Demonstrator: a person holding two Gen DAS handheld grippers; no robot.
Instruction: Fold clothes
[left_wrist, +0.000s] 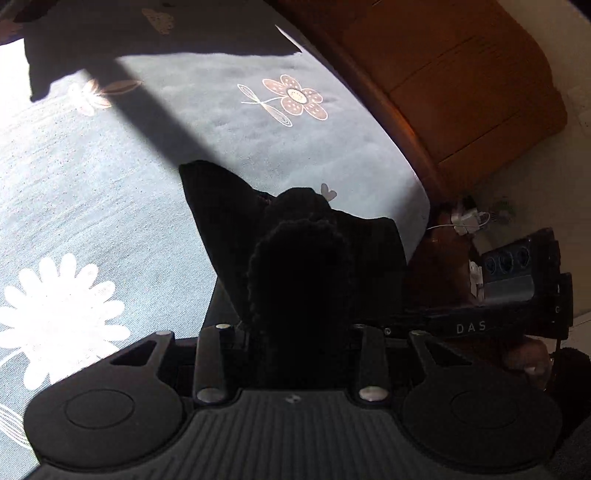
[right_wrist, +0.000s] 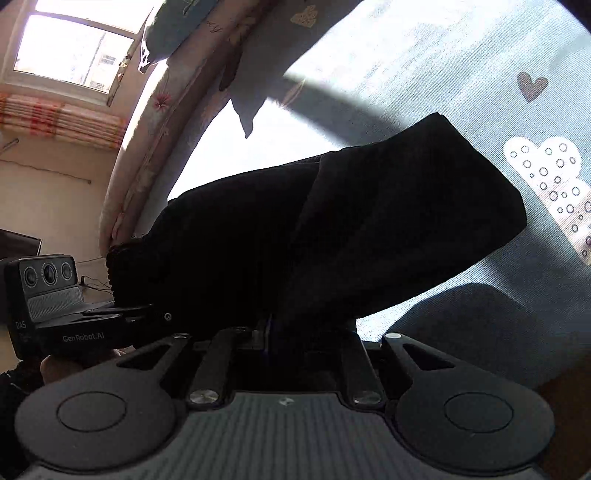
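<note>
Left wrist view: the bed (left_wrist: 110, 206), covered in a grey-blue floral sheet, spreads wide to the left and ahead, and most of it lies bare. Its right edge curves down past a wooden cabinet (left_wrist: 461, 92), with pale floor beyond. A dark shadow band crosses the sheet ahead. The black garment (left_wrist: 295, 236) rises bunched straight in front of the left tool (left_wrist: 299, 332), near the bed's right edge. The cloth covers the fingers, so the tips cannot be seen; the tool looks clenched on the garment. The right tool (left_wrist: 517, 288) shows at the right, just beside the cloth, with a hand (left_wrist: 528, 358) under it.

Right wrist view: the garment (right_wrist: 369, 221) hangs in a folded mass over the sheet (right_wrist: 480, 55), which is open to the right and ahead. The bed's edge curves at the left, with a window (right_wrist: 70, 48) beyond. The right tool (right_wrist: 273, 332) has its fingers close together, clenched on the cloth. The left tool (right_wrist: 70, 310) grips the garment's knitted edge at the left.
</note>
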